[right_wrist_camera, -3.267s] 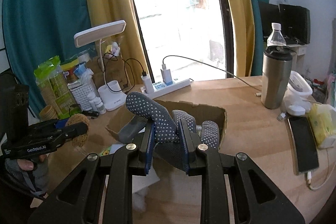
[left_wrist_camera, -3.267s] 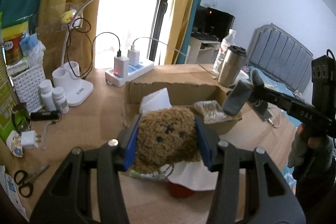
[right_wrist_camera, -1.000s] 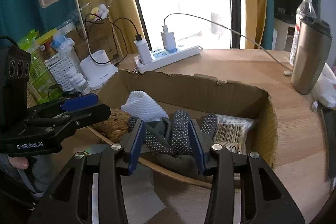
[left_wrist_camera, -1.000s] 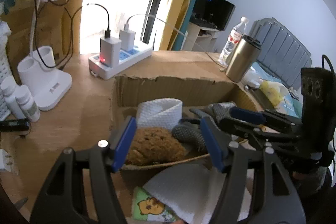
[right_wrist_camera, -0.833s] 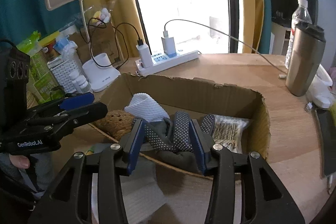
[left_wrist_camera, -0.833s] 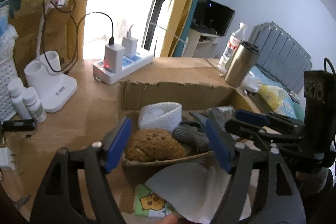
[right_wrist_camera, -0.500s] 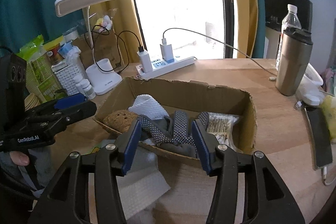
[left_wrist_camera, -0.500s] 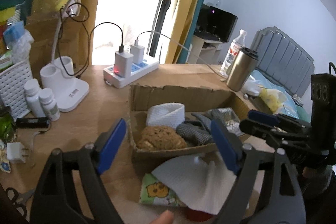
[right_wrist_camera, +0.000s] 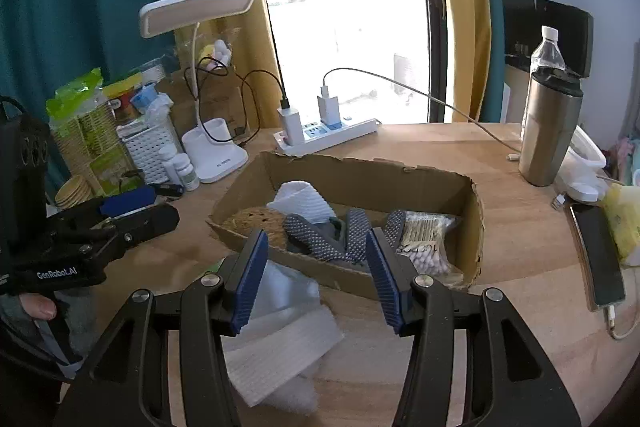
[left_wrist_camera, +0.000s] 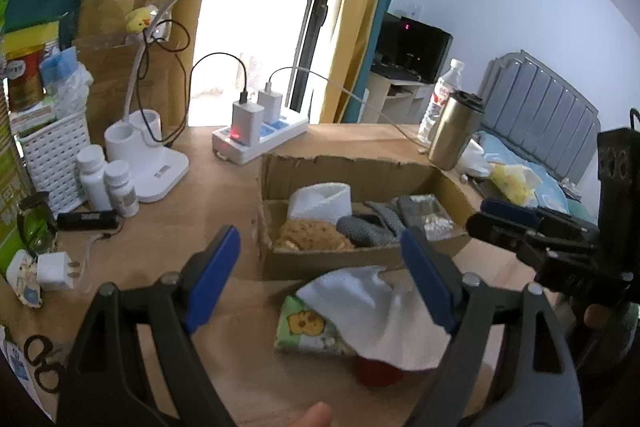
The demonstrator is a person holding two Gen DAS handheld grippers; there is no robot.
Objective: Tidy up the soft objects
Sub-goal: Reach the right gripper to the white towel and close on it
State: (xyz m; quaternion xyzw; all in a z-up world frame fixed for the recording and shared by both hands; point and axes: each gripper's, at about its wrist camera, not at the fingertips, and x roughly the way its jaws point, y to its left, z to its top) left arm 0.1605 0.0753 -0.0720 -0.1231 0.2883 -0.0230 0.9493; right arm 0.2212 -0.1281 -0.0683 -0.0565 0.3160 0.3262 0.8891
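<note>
A low cardboard box (left_wrist_camera: 348,171) (right_wrist_camera: 474,223) sits on the wooden desk. In it lie a brown plush toy (left_wrist_camera: 310,233) (right_wrist_camera: 256,221), grey dotted socks (left_wrist_camera: 368,227) (right_wrist_camera: 332,233), a white folded cloth (left_wrist_camera: 320,195) (right_wrist_camera: 300,203) and a pack of cotton swabs (right_wrist_camera: 424,239). My left gripper (left_wrist_camera: 320,277) is open and empty, in front of the box. My right gripper (right_wrist_camera: 316,269) is open and empty, just short of the box's near wall. A white cloth (left_wrist_camera: 380,311) (right_wrist_camera: 272,339) and a green cartoon tissue pack (left_wrist_camera: 308,327) lie on the desk before the box.
A desk lamp (left_wrist_camera: 160,163), power strip (left_wrist_camera: 260,139), pill bottles (left_wrist_camera: 106,181) and white basket (left_wrist_camera: 52,155) stand at the left. A steel tumbler (right_wrist_camera: 550,131), water bottle (right_wrist_camera: 546,49) and phone (right_wrist_camera: 596,259) are at the right. Scissors (left_wrist_camera: 40,363) lie near the left edge.
Both grippers let go of the plush toy and the socks inside the box, opened wide, and pulled back and up from it.
</note>
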